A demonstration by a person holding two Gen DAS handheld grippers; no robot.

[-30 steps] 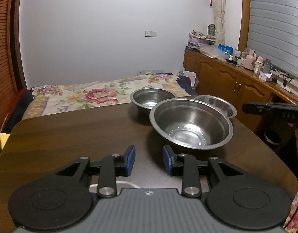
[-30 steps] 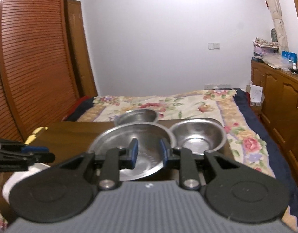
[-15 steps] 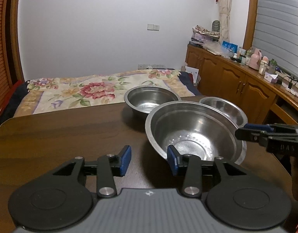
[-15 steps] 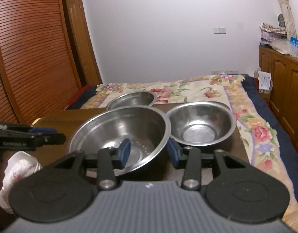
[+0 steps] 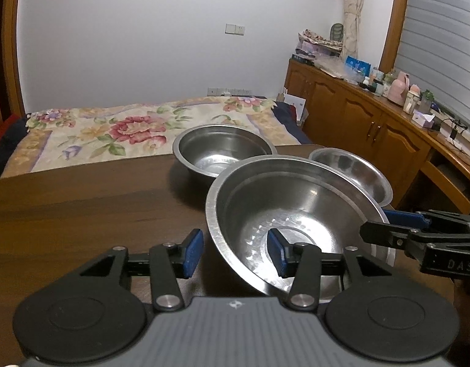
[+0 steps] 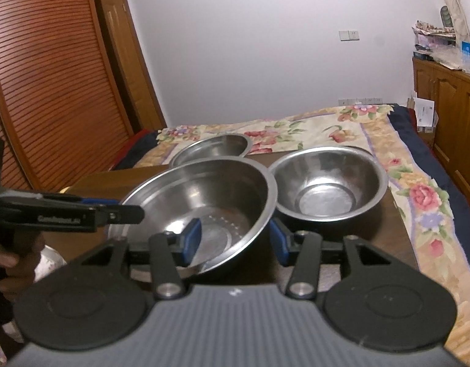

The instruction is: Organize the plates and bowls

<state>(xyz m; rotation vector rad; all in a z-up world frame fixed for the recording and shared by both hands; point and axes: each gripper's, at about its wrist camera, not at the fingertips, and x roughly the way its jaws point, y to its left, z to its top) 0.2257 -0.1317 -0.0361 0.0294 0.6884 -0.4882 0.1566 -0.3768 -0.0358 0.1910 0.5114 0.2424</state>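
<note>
Between each claw's parted pads stood the big bowl's point(image 5: 296, 214) rim. The left claw point(image 5: 235, 252) straddled the near-left edge, the right claw point(image 6: 235, 241) the opposite side; both had just widened and gripped nothing.

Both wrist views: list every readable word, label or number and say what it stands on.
"DAS": on the body of the right gripper, cut off at the picture's edge.
White lettering on the body of the left gripper: too blurred to read.
Blue box on the cabinet: print too small to read.
Steel bowls: no markings seen.

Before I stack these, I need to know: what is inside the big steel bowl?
The big steel bowl holds no dishes; small perforations show in its base. Each tool has one finger inside the rim, hiding part of the wall.
</note>
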